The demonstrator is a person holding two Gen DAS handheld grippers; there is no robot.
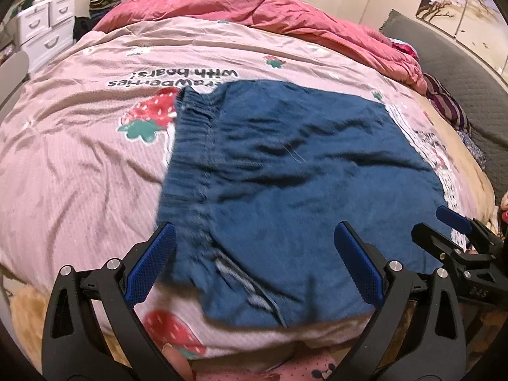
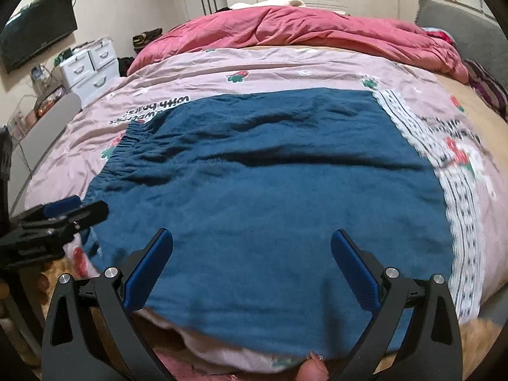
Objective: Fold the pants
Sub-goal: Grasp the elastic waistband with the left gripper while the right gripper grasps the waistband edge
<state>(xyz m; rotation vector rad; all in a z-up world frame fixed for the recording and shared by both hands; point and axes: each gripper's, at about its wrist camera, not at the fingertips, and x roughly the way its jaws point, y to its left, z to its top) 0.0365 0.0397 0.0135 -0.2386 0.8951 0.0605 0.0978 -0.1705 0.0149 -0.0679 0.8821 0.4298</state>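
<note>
- Lying flat on a pink strawberry-print bedspread (image 1: 79, 146), a pair of dark blue pants (image 1: 285, 174) appears already folded into a rough rectangle, near the bed's front edge.
- The elastic waistband (image 1: 193, 133) sits at the left of the rectangle; the right edge lies beside a strip of white lace trim (image 2: 457, 216) on the bedspread.
- The left gripper (image 1: 254, 254) hovers above the near left part of the pants, its blue-padded fingers spread wide and holding nothing.
- The right gripper (image 2: 252, 254) hovers above the near middle of the pants, fingers likewise spread wide and empty.
- Each gripper shows at the edge of the other's view, so the two are close, side by side.
- A crumpled red quilt (image 2: 301, 28) lies well beyond the pants, at the far side of the bed.
- The likely step is another fold, or a final smoothing; which one cannot be told from here.
- To do it well, each gripper should probably pinch all layers at a near corner together, not only the top layer.
- Both should lift evenly and carry the edge across so the corners meet.
- A long crease (image 2: 317, 158) across the middle may need flattening first, or the fold could bunch.
</note>
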